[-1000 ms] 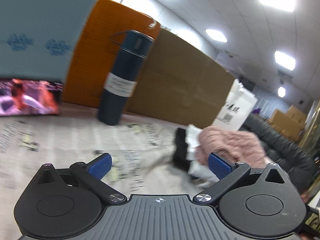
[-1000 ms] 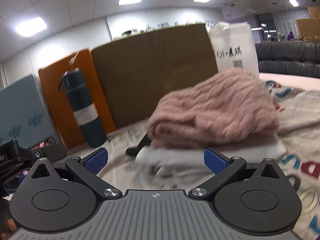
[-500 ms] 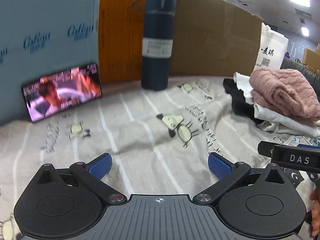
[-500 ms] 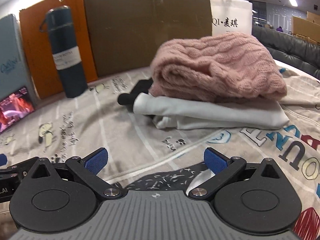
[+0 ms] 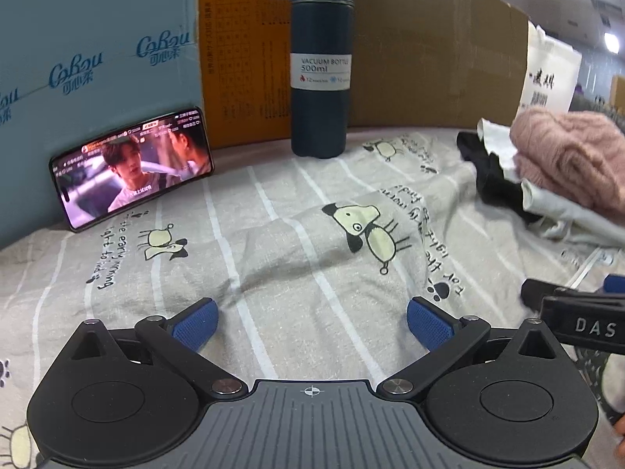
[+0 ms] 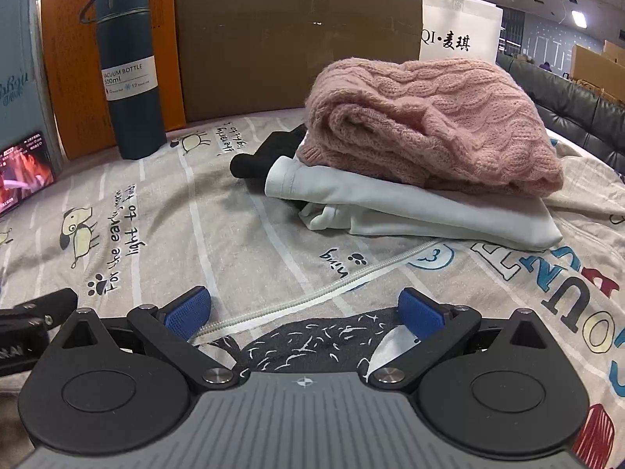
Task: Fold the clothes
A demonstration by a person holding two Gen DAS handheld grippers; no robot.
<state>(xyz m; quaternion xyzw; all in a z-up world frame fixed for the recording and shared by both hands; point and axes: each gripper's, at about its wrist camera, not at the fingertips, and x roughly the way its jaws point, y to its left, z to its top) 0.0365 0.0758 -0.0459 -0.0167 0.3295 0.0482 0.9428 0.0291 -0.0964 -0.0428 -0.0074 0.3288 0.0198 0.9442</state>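
Both tongs are spread and grip nothing: the right tongs (image 6: 304, 310) hover just over the printed zip-front garment (image 6: 449, 297) lying flat in front of the folded stack (image 6: 429, 164), the left tongs (image 5: 310, 322) over the dog-print sheet (image 5: 273, 234) beside it. A careless grab could pinch sheet along with garment, or a wide sweep could topple the stack or the vacuum bottle (image 5: 321, 58) behind. Only the right view shows the zipper (image 6: 312, 293); only the left shows the whole phone (image 5: 133, 166).

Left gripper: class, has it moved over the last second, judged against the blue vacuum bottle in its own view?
Yes. The left gripper has tipped downward and swung left: the vacuum bottle went from tilted to upright and central.
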